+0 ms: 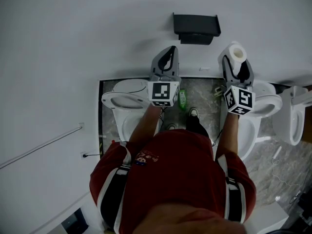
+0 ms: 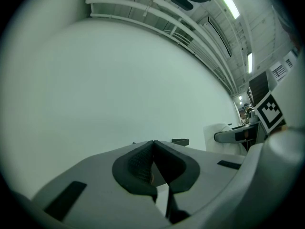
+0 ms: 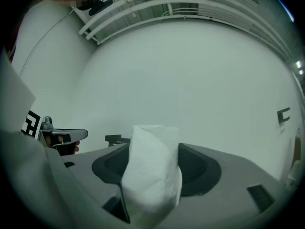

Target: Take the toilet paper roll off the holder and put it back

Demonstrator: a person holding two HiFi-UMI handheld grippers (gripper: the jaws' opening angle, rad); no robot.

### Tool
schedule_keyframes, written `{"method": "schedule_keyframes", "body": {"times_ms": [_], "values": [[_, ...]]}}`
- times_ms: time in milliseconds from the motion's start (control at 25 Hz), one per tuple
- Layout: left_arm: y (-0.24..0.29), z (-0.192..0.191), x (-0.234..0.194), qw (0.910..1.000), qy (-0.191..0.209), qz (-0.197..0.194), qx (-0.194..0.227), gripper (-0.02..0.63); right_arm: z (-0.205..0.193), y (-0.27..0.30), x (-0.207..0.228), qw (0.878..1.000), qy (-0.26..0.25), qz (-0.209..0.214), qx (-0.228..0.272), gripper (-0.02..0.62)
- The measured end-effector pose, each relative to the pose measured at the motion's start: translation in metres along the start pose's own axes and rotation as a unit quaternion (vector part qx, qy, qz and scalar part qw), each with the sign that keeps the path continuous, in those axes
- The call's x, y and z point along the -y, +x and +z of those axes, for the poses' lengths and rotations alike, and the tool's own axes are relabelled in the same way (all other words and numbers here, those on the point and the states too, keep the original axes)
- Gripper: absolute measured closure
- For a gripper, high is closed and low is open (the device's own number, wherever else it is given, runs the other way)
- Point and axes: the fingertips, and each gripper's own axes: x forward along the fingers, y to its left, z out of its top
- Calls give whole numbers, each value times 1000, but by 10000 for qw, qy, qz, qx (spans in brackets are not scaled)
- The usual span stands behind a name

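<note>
A white toilet paper roll (image 1: 237, 52) stands clamped between the jaws of my right gripper (image 1: 236, 62), held up in front of the white wall. In the right gripper view the roll (image 3: 151, 168) fills the gap between the dark pads. The black holder (image 1: 196, 28) hangs on the wall, up and left of the roll, with nothing on it; it shows small in the right gripper view (image 3: 116, 139). My left gripper (image 1: 168, 58) is raised below the holder, its jaws shut with nothing between them (image 2: 153, 144).
Two white toilets stand below, one at the left (image 1: 127, 99) and one at the right (image 1: 265, 105), with a third (image 1: 292, 116) at the far right. A green bottle (image 1: 182, 99) lies on the marbled floor between them. A thin rail (image 1: 41, 147) runs along the left wall.
</note>
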Motion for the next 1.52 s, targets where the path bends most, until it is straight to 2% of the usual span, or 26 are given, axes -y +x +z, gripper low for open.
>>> {"method": "schedule_keyframes", "body": {"times_ms": [440,760,1280,1520], "values": [[3,-1,-4,10000,-68,-9,15,588,1,6,-3,10000,-18,36,-8,288],[11,3,-15,9999,-43,114,55,588,41,18,-7,9992,-20,280,284,288],[19,4,-42,9982,20,590,47,588,97,74,-25,9927,-88,866,831,288],[16,3,-59,9960,86,883,28,588,98,105,-39,9899,-83,1144,833,288]]}}
